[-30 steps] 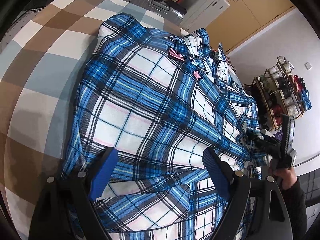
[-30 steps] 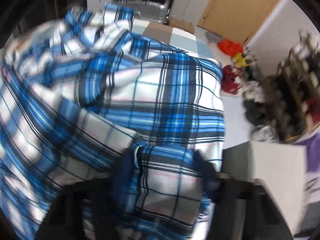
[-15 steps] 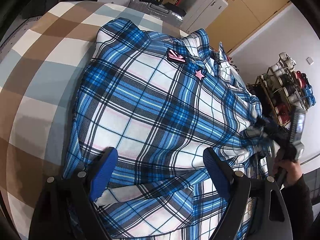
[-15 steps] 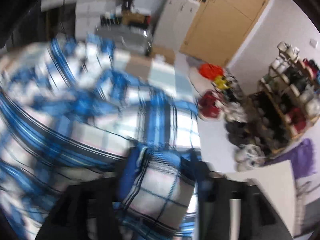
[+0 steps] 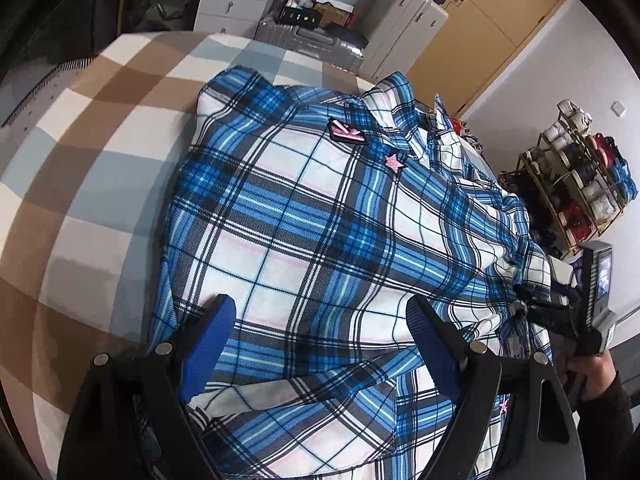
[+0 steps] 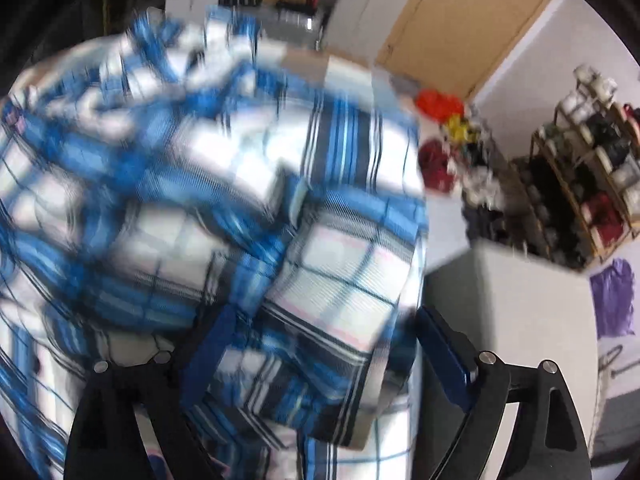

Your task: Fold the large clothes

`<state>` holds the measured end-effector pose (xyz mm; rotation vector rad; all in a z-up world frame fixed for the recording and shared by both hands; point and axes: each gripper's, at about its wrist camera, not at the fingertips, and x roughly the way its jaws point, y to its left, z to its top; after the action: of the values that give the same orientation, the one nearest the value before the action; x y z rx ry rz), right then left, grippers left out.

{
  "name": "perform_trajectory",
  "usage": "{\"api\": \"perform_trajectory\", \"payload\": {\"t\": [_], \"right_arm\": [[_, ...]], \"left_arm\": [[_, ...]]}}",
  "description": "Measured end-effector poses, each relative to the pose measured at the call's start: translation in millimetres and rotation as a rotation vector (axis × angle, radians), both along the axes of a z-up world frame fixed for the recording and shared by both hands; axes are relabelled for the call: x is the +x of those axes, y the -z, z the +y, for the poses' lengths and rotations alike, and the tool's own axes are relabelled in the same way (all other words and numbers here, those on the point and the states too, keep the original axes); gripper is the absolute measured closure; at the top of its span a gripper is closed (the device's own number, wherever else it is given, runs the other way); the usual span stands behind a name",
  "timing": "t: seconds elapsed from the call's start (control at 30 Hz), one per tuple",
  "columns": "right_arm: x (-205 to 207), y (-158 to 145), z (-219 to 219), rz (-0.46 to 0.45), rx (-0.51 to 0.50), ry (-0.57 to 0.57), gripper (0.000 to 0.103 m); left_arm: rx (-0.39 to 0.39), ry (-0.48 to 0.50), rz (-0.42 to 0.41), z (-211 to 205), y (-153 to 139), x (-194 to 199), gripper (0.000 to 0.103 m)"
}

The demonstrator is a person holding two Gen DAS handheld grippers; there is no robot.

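where a second ago a bunched fold of the plaid shirt [image 5: 320, 240] sat pinched between the right gripper's [image 6: 320, 352] blue pads, that fold now lies loose between them, with a gap showing beside the right-hand pad [image 6: 444, 360]; whether the left-hand pad touches the cloth is lost in the blur. its jaws are opening and stand wide. the right wrist picture is smeared with motion, as it was before, though the shoe rack [image 6: 592, 184] now shows more plainly than a second ago.

the shirt lies spread on the checked brown, white and pale blue bed cover [image 5: 80, 184], front up, with a pink patch [image 5: 347, 131] and a pink star [image 5: 394, 163] near its collar, much as it lay earlier. its right side is rumpled, where the person's hand [image 5: 588, 368] holds the right gripper.

the left gripper [image 5: 316, 344] hovers over the lower part of the shirt, jaws spread wide as before and clamped on nothing; cloth lies beneath and between the pads. beyond the bed stand a silver suitcase [image 5: 308, 40] and white cabinets [image 5: 404, 24].
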<state>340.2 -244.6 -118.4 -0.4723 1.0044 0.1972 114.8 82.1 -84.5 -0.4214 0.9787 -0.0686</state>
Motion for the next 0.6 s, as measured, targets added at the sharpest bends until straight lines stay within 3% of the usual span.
{"api": "perform_trajectory", "payload": {"t": [0.1,0.2,0.4,0.5,0.6], "right_arm": [[-6,-10,-1,-0.025,-0.024,0.039,0.013],[-21,-35,8,-0.104,0.059,-0.013,0.011],[-22,-31,24,-0.011,0.197,0.01,0.011],[-22,-11,28,0.073,0.279,0.055,0.011],[-21,8,32,0.158,0.276,0.1,0.011]], "left_arm": [[0.07,0.02,-0.032,-6,-4,-2,0.019],[0.147,0.038,-0.064,-14,-8,-3,0.019],[0.187,0.075,-0.075,-18,-2,1,0.019],[0.256,0.077,-0.035,-18,7,5,0.019],[0.256,0.083,-0.011,-15,12,7,0.019]]}}
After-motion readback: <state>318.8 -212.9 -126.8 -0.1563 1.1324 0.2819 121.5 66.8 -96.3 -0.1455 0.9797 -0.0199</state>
